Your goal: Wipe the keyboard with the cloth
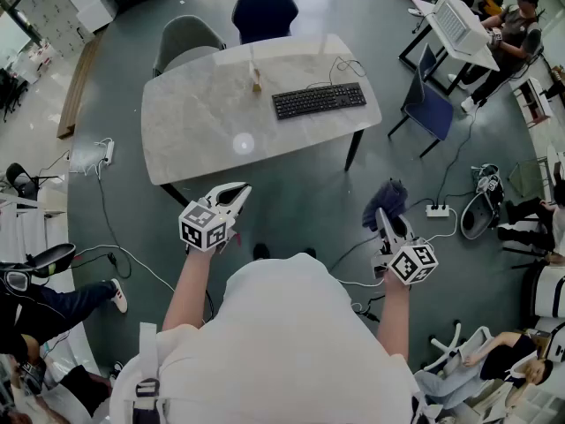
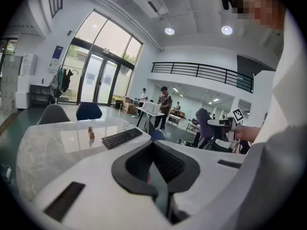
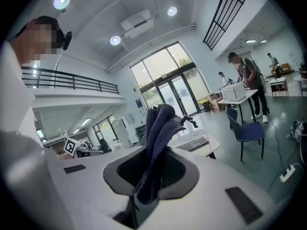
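Observation:
A black keyboard [image 1: 319,100] lies on the right part of a pale marble table [image 1: 203,122]; it also shows in the left gripper view [image 2: 122,137] and the right gripper view [image 3: 193,143]. My right gripper [image 1: 385,216] is shut on a dark blue cloth [image 1: 386,200], which sticks up between the jaws [image 3: 159,138]. It hovers over the floor, off the table's near right corner. My left gripper [image 1: 237,193] is shut with nothing in it [image 2: 160,169], just short of the table's near edge.
A small wooden block [image 1: 256,79] stands on the table behind the keyboard. Two chairs [image 1: 263,11] are at the far side and a blue chair [image 1: 429,104] at the right. Cables and a power strip [image 1: 437,210] lie on the floor. People work at desks to the right.

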`<state>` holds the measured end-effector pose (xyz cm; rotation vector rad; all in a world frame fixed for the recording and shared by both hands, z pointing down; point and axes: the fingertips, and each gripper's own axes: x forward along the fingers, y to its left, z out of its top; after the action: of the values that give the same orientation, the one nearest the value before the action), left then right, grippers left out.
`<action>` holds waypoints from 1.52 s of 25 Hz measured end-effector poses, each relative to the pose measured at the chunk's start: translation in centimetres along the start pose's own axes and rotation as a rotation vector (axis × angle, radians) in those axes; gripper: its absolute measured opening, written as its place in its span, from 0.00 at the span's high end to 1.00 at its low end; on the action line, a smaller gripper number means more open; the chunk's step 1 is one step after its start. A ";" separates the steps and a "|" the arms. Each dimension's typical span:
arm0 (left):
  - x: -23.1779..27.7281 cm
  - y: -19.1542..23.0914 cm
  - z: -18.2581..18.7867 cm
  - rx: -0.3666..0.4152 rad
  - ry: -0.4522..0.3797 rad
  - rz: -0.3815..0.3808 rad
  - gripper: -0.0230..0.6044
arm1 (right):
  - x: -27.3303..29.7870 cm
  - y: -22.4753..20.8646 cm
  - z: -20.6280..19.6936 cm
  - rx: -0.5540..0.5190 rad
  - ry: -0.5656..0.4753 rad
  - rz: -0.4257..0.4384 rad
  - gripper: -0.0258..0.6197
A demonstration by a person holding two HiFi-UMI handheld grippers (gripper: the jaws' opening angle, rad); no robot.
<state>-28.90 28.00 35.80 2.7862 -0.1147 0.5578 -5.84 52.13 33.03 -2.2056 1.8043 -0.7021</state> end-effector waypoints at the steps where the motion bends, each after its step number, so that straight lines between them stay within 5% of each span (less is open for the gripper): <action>1: 0.0 0.0 0.0 -0.001 0.001 -0.002 0.95 | 0.0 0.1 0.0 0.000 0.001 0.001 0.85; 20: 1.2 -0.5 -0.8 -0.010 0.031 0.003 0.95 | 0.3 -0.9 0.2 0.021 -0.007 0.013 0.85; 38: 4.0 -4.7 -2.1 -0.051 0.015 0.085 0.95 | -1.0 -5.3 0.4 0.018 0.027 0.102 0.85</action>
<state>-25.35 33.04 37.92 2.7371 -0.2420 0.5876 -1.24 54.22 34.83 -2.0855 1.9008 -0.7277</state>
